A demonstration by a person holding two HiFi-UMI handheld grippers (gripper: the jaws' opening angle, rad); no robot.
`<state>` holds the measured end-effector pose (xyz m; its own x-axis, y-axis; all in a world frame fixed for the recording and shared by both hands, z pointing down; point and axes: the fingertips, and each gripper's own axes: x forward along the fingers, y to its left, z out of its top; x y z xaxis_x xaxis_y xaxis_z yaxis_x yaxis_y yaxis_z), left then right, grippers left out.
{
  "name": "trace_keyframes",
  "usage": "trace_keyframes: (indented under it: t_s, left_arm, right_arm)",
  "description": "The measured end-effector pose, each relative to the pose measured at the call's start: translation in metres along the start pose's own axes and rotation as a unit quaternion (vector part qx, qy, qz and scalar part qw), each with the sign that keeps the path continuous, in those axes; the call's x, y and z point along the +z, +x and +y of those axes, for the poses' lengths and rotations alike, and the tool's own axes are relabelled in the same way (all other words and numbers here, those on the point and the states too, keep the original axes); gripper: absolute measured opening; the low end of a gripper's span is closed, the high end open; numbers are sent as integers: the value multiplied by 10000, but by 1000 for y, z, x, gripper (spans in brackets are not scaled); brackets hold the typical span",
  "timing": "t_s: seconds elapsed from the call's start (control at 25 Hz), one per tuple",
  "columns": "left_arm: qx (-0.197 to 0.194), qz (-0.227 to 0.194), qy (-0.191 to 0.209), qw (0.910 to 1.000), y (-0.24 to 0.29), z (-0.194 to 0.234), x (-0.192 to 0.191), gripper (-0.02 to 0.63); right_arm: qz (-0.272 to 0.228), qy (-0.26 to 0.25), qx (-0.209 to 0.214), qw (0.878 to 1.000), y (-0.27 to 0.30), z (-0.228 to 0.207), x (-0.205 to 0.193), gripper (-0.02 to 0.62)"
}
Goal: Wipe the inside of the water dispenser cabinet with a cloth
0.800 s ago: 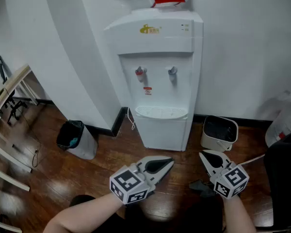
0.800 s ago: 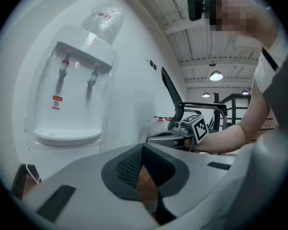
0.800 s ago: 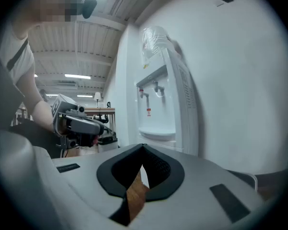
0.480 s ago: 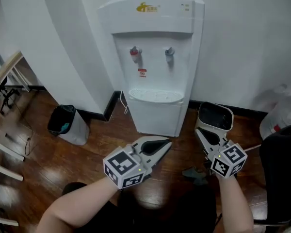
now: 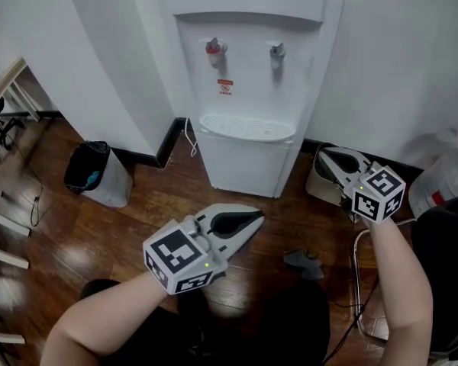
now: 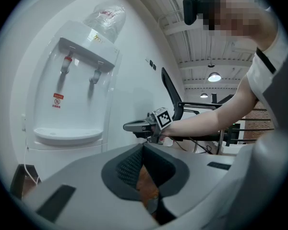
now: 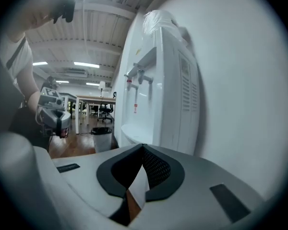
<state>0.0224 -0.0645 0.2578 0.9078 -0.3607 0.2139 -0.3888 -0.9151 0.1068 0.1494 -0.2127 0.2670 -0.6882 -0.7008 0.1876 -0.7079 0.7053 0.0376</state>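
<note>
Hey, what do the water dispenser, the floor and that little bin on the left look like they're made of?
Water dispenser: likely moulded plastic, a smooth white satin shell with rounded edges.
Floor: wood or wood-look planks, glossy brown; plank seams and light glare show.
Bin: probably pale plastic with a smooth wall, lined with a thin black bag.

White walls (image 5: 412,67) met glossy dark wood floor (image 5: 137,219) at black skirting (image 5: 168,134). Grey bin (image 5: 116,191) with black liner stood left, near wall. Pale table edge (image 5: 4,90) at far left. Ceiling strip lights (image 7: 86,64) were lit; desks (image 7: 93,101) stood far off.
</note>
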Motion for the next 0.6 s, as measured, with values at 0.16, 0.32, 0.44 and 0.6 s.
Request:
trace_keyframes:
  t_s: [0.16,0.32,0.44,0.6]
  left_arm:
    - [78,-56,-47,9999,-1,7,4,9]
    - [91,-43,-70,9999,0,6,4,9]
    - [85,6,-46,10000,-3,4,5,9]
    - [188,73,-20,9998,-14,8,-4,9]
  right_arm:
    - [-432,345,-212,9982,10,-28,20,20]
    - [-25,458,-188,9988,27,-22,-27,32]
    - [361,419,-128,9984,41,-16,-68,147]
    - [501,634,-202,9965,63,-18,-105,293]
